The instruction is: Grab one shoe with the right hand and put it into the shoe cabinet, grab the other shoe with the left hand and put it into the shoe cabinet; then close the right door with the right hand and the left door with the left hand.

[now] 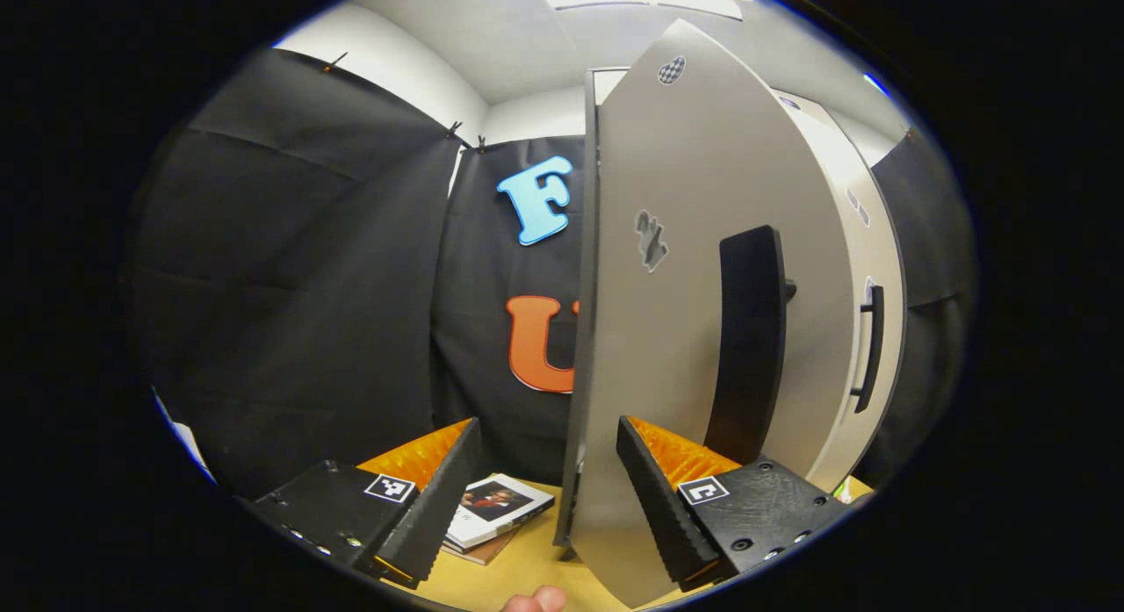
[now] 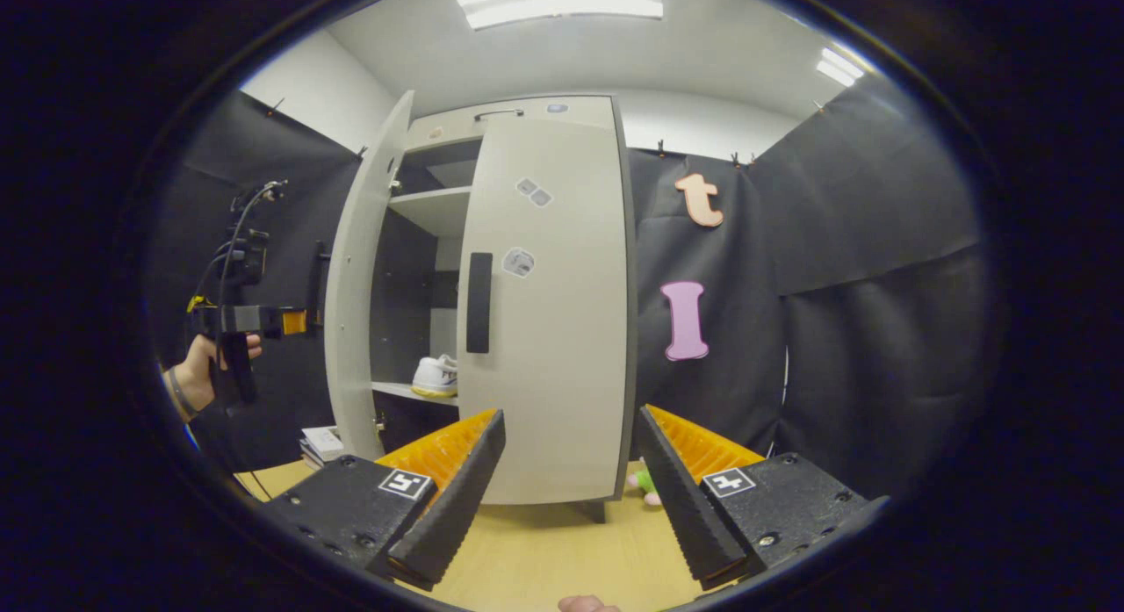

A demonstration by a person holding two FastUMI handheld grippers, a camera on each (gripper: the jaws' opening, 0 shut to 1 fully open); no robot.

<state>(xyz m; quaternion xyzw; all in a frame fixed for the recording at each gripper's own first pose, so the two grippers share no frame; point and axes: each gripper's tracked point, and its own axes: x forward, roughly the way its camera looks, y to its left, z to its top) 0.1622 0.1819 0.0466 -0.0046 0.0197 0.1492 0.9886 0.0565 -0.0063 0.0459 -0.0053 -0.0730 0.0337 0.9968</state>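
Left door ajar w/ shoe inside; books beside cabinet.

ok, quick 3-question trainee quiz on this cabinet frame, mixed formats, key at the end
1. True or false: the right door is shut.
2. The white shoe sits: A) on the table B) on a cabinet shelf C) in a gripper.
3. Fill in: the left door stands ___.

Key: 1 true. 2 B. 3 open; the left gripper and right gripper are both open and empty.
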